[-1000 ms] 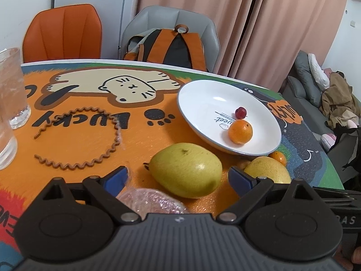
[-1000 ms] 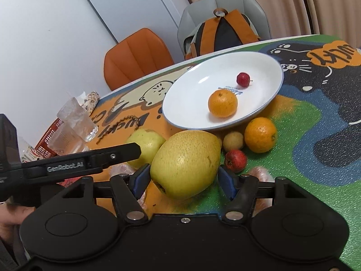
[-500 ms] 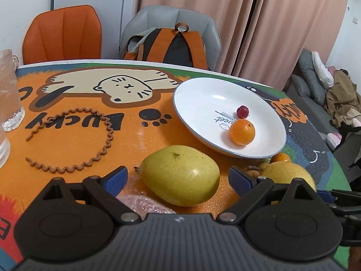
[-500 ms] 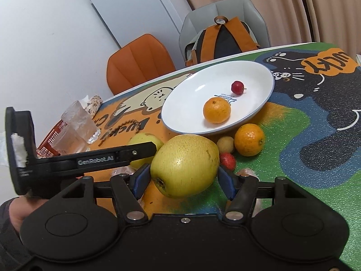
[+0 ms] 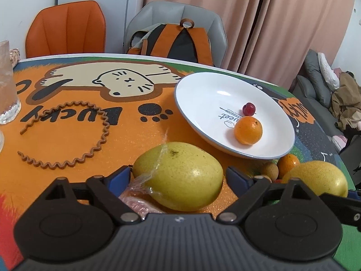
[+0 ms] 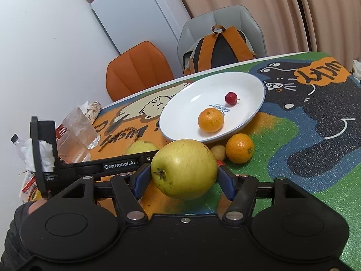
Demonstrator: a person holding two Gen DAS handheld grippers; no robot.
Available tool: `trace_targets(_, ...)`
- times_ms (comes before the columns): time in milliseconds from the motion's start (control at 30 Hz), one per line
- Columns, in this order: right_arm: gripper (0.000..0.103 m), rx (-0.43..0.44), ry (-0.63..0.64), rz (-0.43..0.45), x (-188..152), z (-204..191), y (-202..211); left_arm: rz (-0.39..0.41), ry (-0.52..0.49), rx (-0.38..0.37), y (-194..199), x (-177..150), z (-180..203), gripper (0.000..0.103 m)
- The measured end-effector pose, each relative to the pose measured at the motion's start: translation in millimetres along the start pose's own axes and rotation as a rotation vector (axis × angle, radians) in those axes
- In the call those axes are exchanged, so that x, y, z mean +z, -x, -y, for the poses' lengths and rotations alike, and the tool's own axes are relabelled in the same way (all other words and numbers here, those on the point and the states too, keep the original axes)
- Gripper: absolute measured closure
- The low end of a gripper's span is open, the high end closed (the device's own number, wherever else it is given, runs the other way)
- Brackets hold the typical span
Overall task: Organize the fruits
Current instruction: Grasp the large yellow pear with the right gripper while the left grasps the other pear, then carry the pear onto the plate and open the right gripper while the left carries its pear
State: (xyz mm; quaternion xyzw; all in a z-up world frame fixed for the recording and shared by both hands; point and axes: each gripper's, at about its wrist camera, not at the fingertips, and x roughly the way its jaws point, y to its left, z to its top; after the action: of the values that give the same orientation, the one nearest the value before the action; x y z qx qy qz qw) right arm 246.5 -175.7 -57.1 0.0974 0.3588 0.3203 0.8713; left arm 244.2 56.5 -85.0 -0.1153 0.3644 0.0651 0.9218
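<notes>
Left claw [image 5: 178, 176]: jaws closing around the table pear [image 5: 178, 176]; the left pad looks to be at its skin, a sliver of gap shows at the right pad, so no firm hold yet.
Right claw [image 6: 183, 176]: about half open and clamped on the held pear [image 6: 183, 169], which hangs clear of the surface [image 6: 304, 158].
Surface: cat-print mat; everything below sits on it.
Plate [image 5: 203, 99]: white, at 1 o'clock from the left claw, just beyond the table pear; at 12 o'clock from the right claw.
Table pear: lies dead ahead at 12 o'clock between the left pads, long axis running 9 to 3, across the jaws; clear wrap [image 5: 144, 180] clings at its 8 o'clock side.
Key relation: the left claw is the nearer one to this pear; the grip spans its length, which I judge a wide, slippery hold.
Plated orange [image 5: 248, 130]: inside the plate, near its front rim.
Loose orange [image 6: 240, 148]: on the surface just outside the rim.
Small tan fruit [image 6: 218, 152]: touching the loose orange at its 9 o'clock.
Red berry [image 5: 249, 109]: in the plate, just behind the plated orange.
</notes>
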Motion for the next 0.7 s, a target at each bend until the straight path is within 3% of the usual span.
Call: trace_targets(700, 0.045, -0.007, 0.007, 0.043, 10.0, -2.9, -0.8, 0.056, 0.032, -0.024, 29.2, 1.4, -11.1, 0.022)
